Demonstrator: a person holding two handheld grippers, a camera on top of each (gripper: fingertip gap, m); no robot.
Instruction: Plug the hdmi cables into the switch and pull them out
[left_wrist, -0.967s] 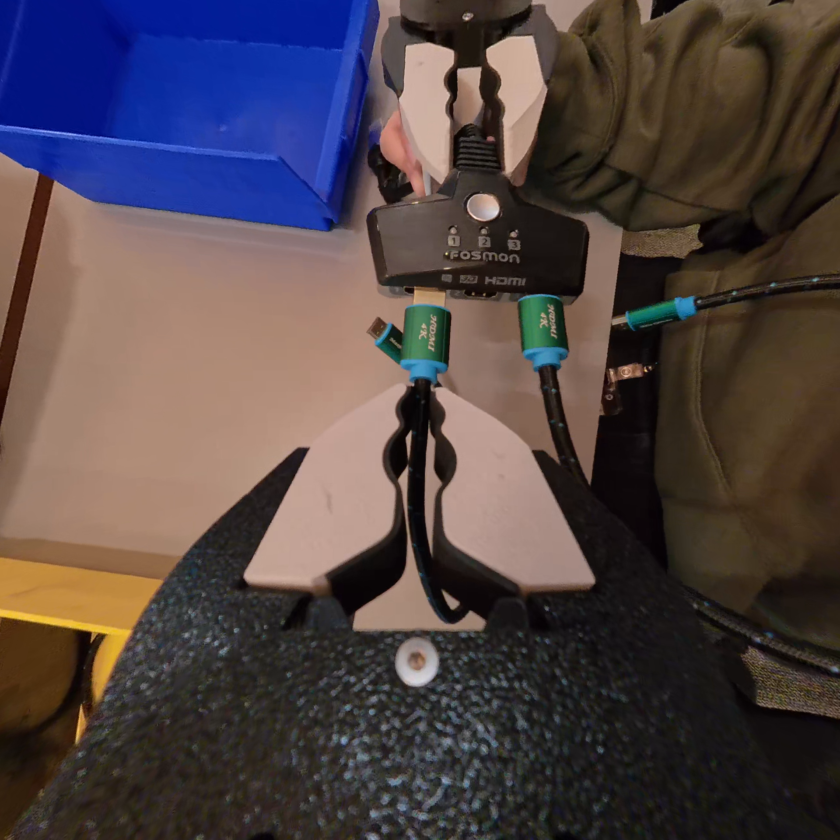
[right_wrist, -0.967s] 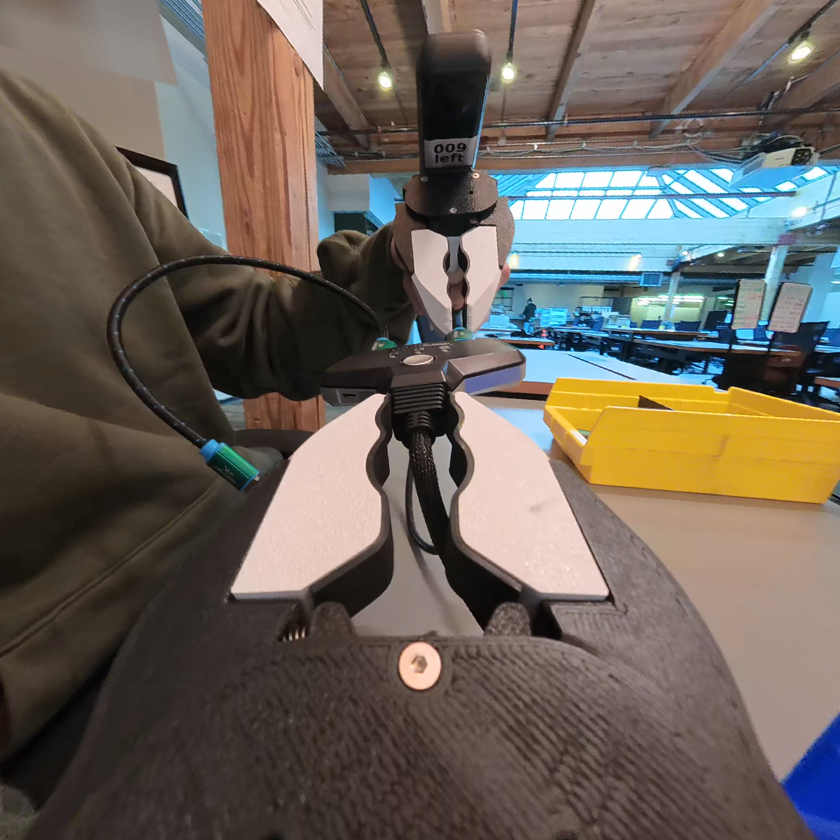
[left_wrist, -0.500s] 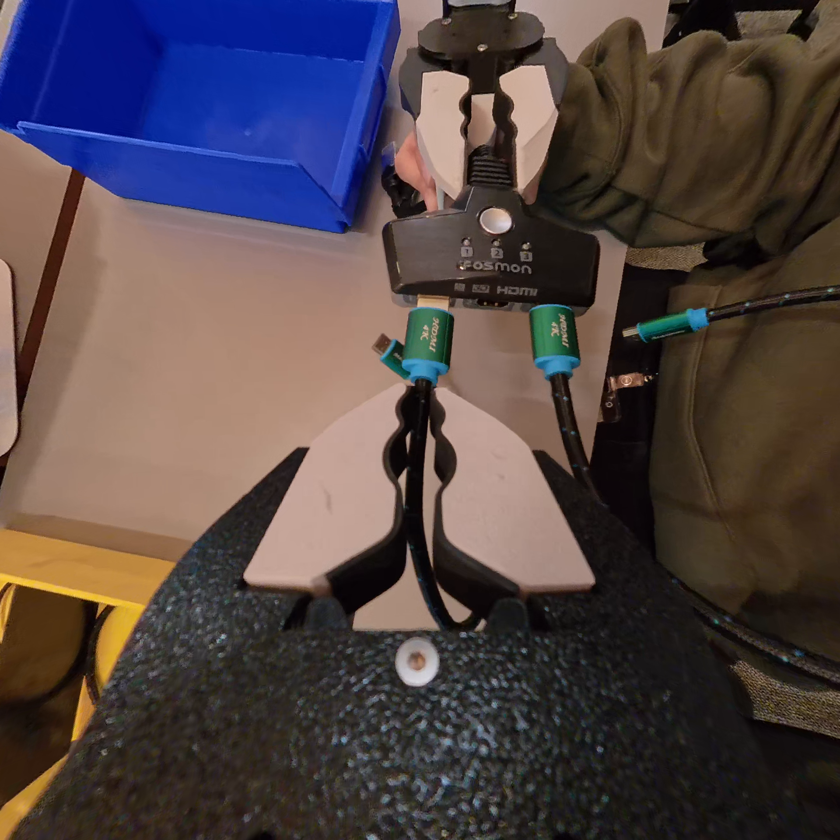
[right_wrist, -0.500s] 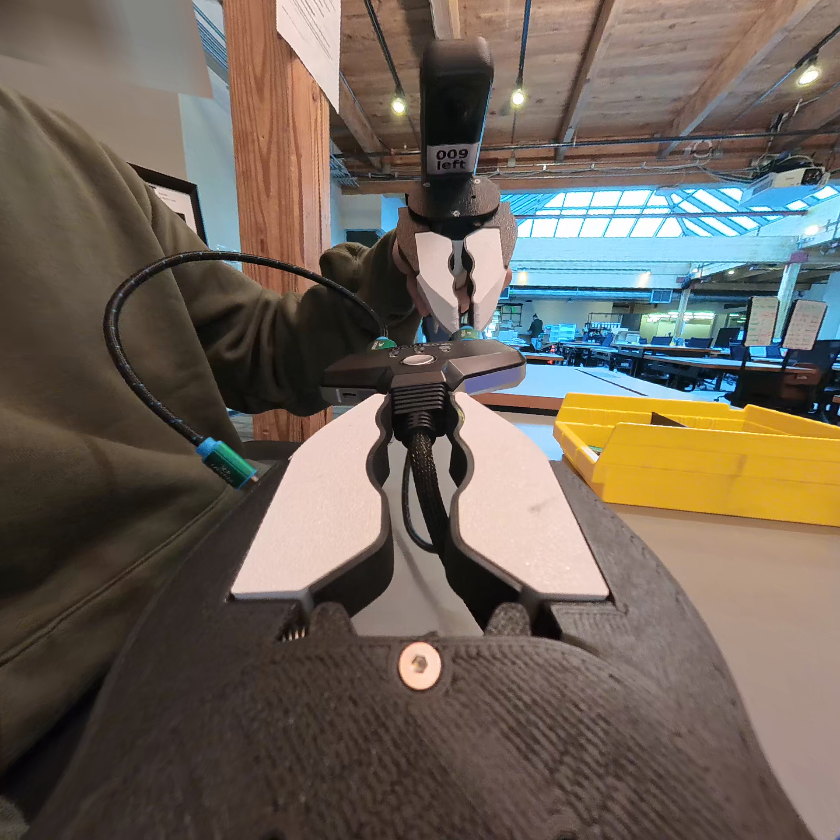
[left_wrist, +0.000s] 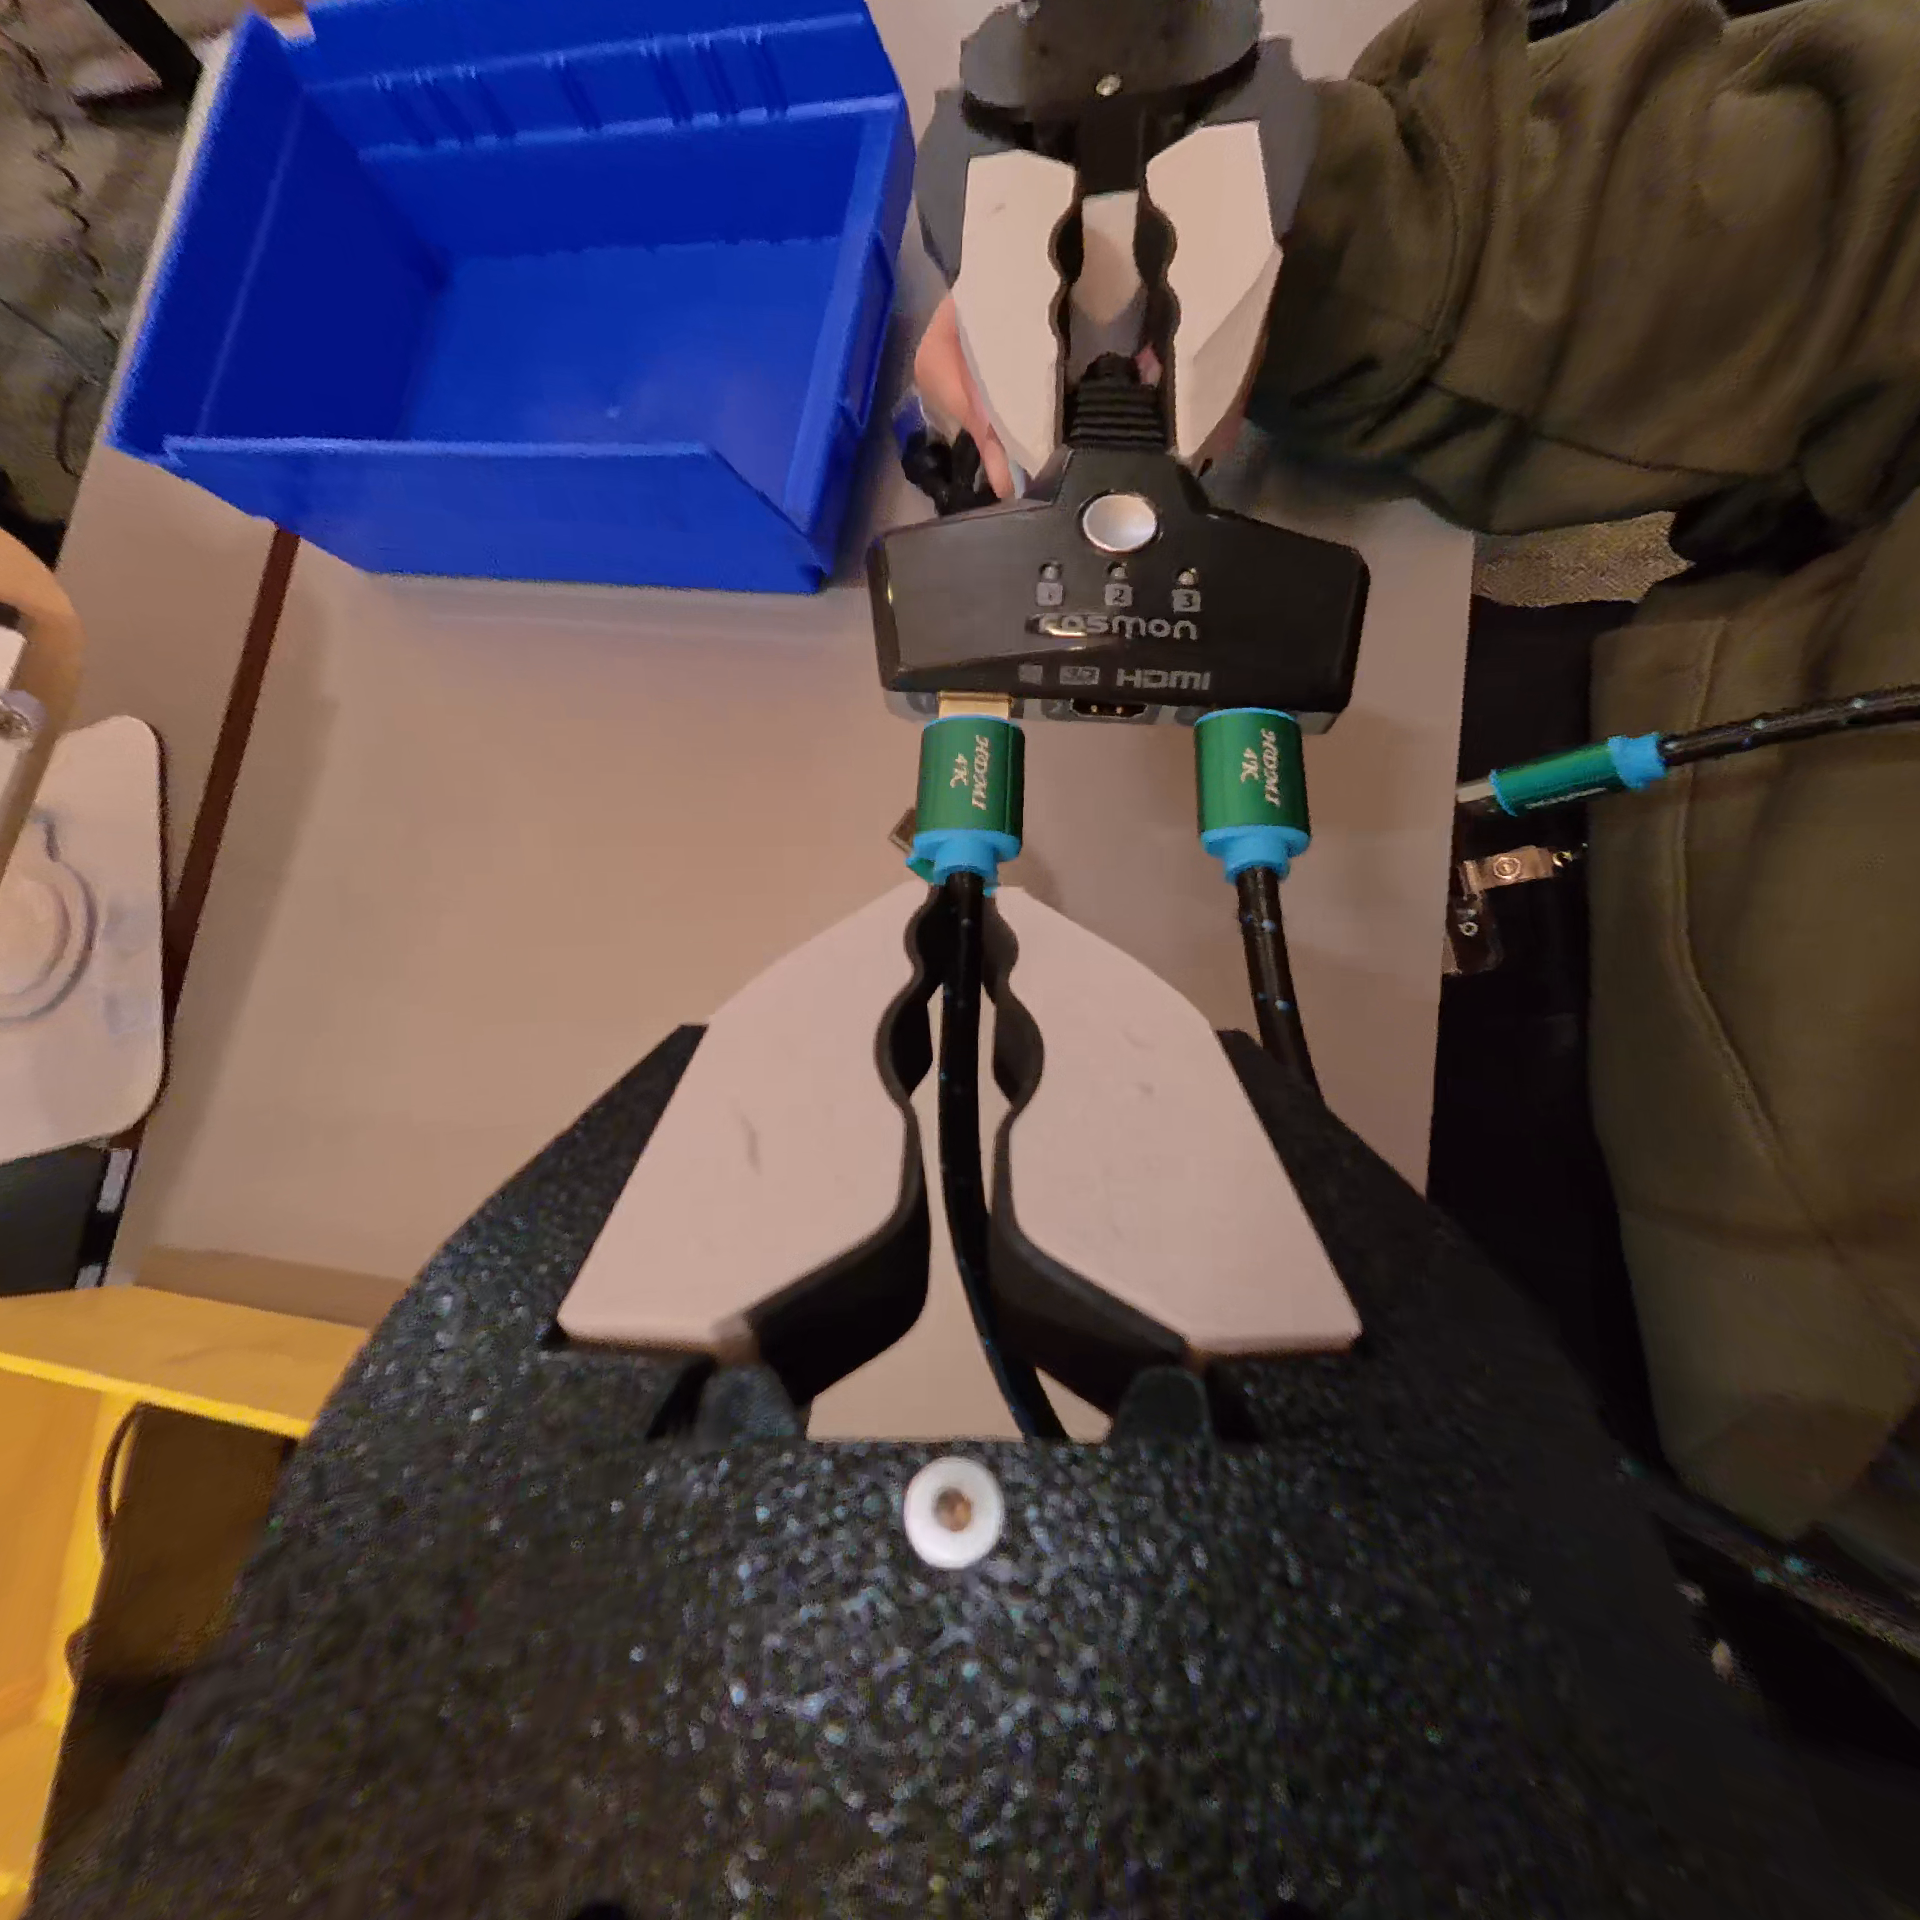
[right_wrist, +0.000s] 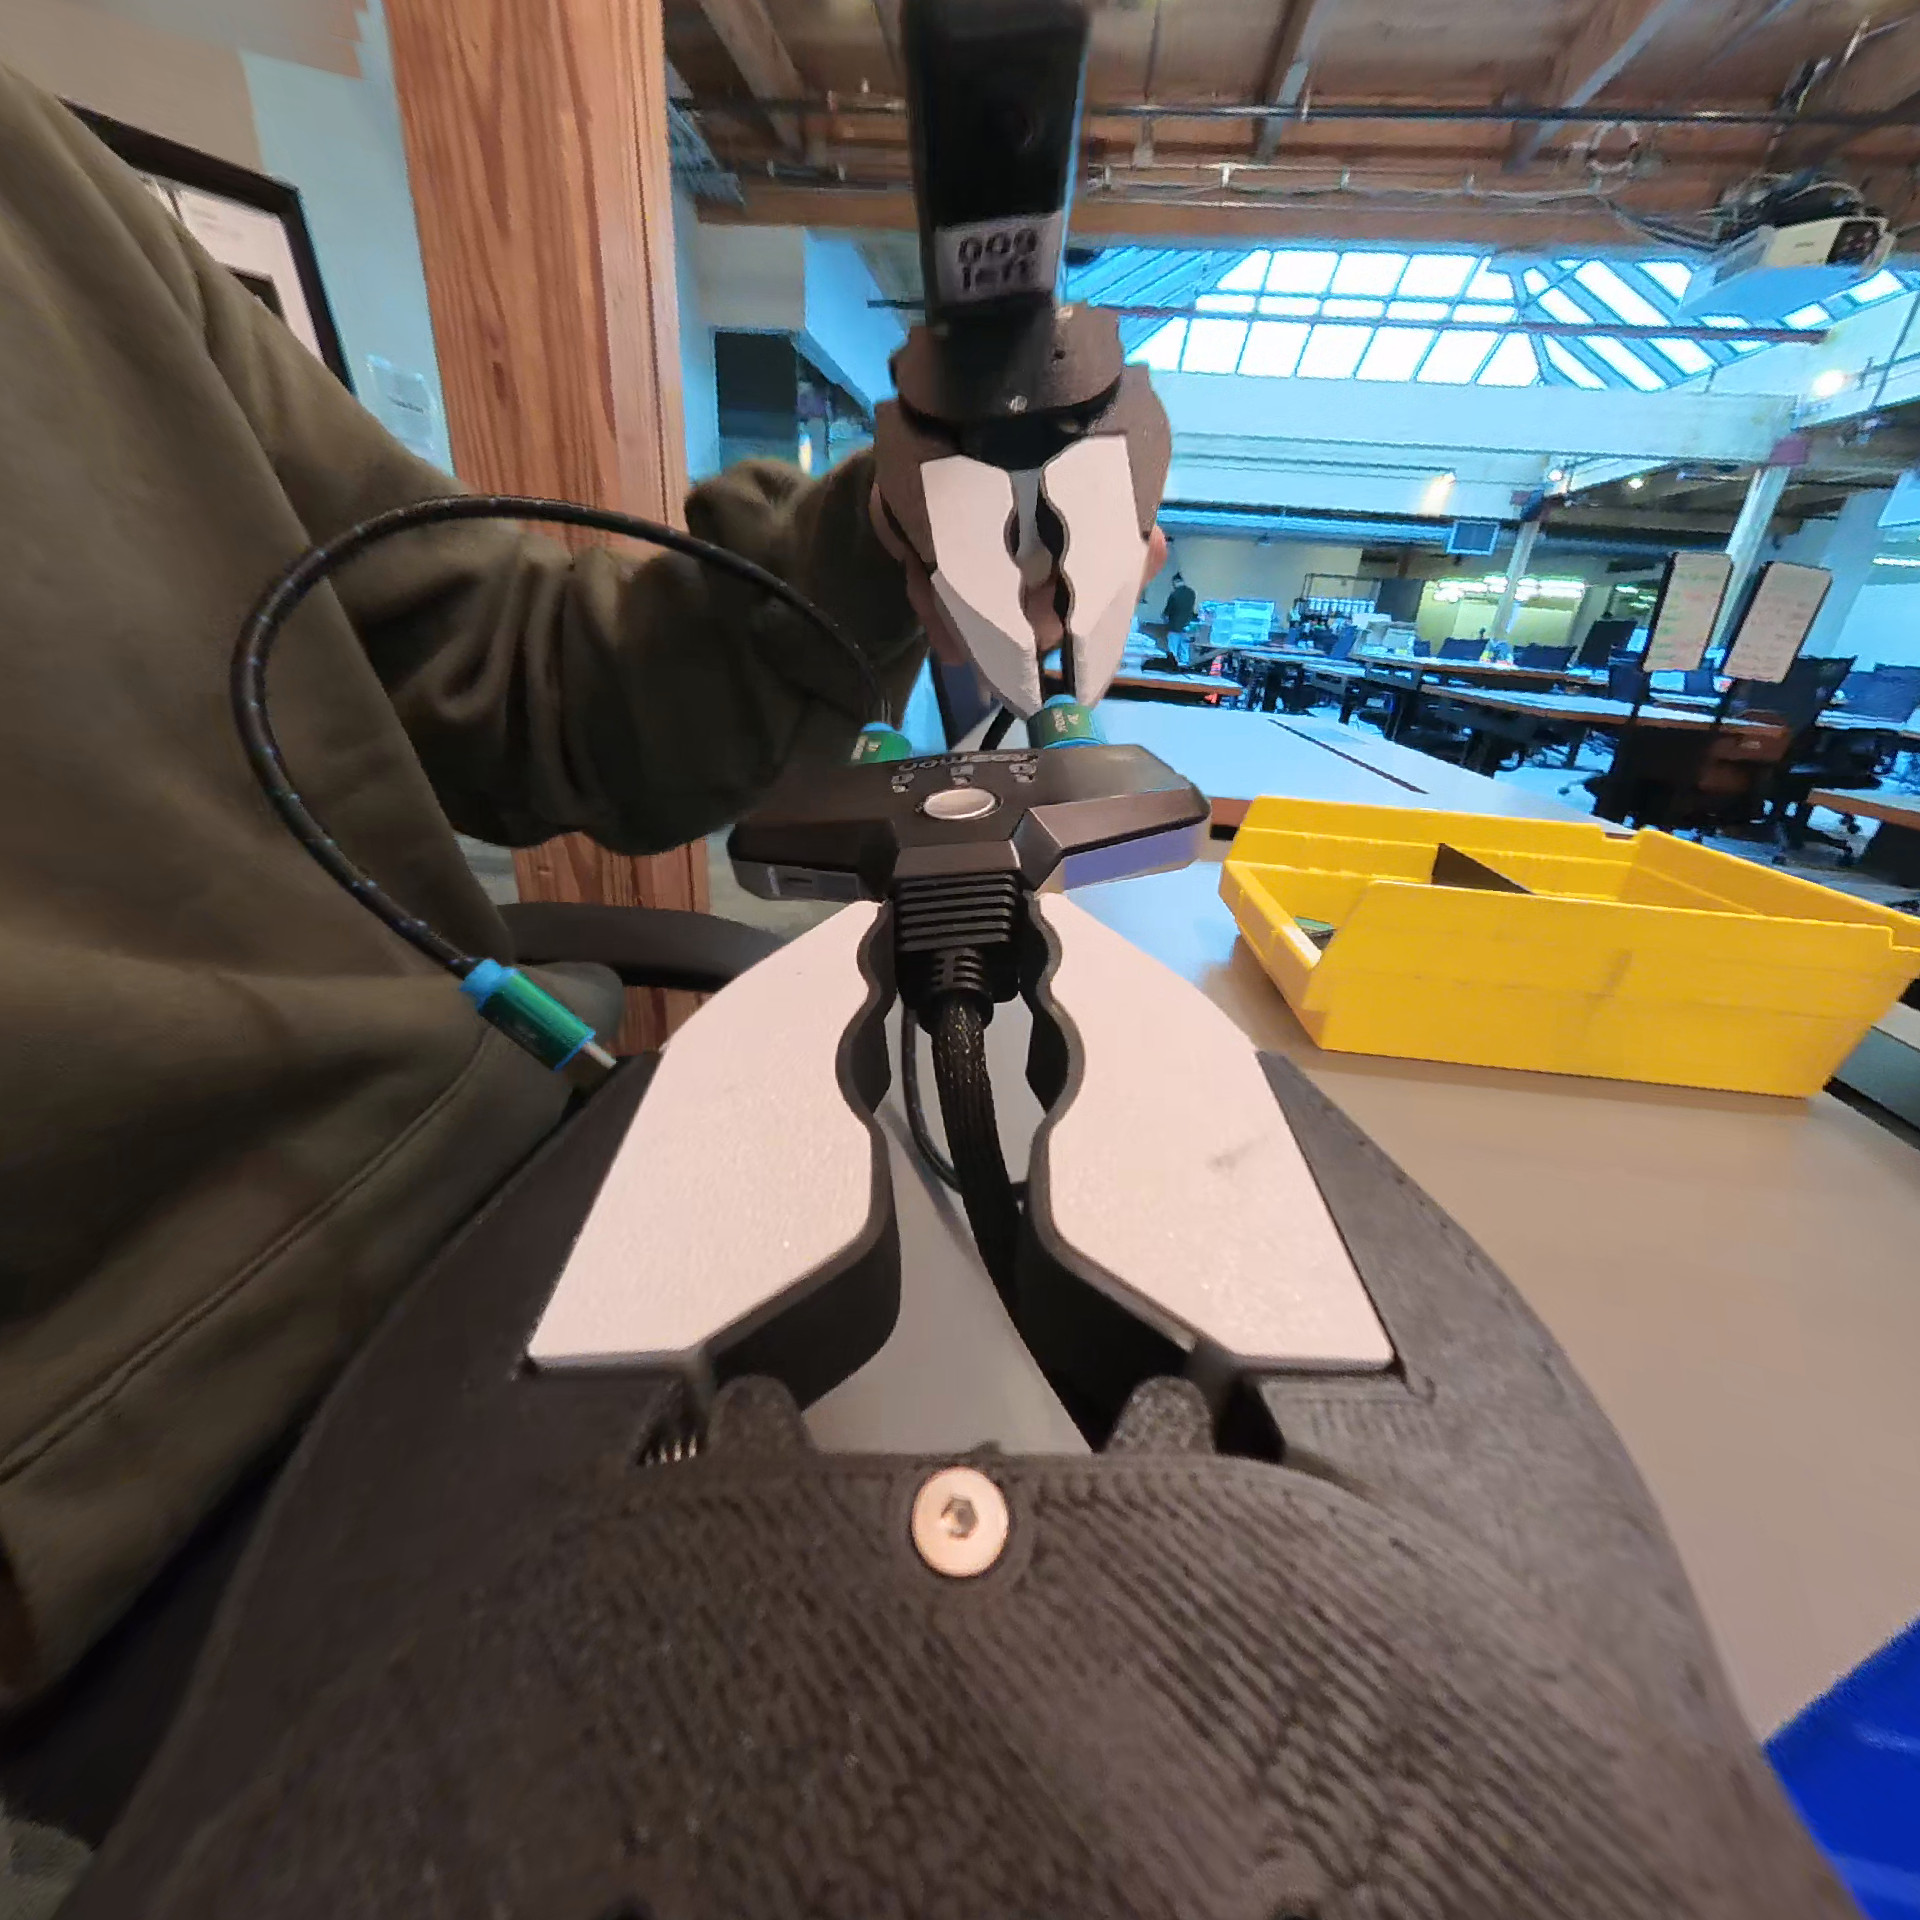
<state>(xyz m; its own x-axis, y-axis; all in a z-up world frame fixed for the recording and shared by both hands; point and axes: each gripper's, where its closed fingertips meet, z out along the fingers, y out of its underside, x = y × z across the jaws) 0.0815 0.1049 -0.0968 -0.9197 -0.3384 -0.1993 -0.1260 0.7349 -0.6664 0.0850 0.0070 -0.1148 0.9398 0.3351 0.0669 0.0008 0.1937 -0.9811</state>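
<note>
The left claw (left_wrist: 958, 914) was nearly closed, its two fingers pinching a thin black braided cable (left_wrist: 961, 1039) just behind its green plug (left_wrist: 966, 795). That plug sat at the outer port of the black switch (left_wrist: 1117, 623) with a strip of its gold metal tip showing, so it was only partly seated. A second green plug (left_wrist: 1247, 784) was pushed fully into the port at the other end, and the middle port was bare. The right claw (right_wrist: 956, 935) was clamped on the ribbed collar (right_wrist: 956, 909) at the back of the switch, where its thick black cord (right_wrist: 971, 1091) comes out, and held the switch level above the grey table (left_wrist: 520, 831). A third green plug (right_wrist: 530, 1023) hung loose on its looped cable beside the person's olive sleeve (right_wrist: 623, 665), touching neither claw. A blue bin (left_wrist: 520, 312) stood on the table just beside the switch, and a yellow bin (right_wrist: 1558, 956) stood on the table beyond it, well apart from both claws.
</note>
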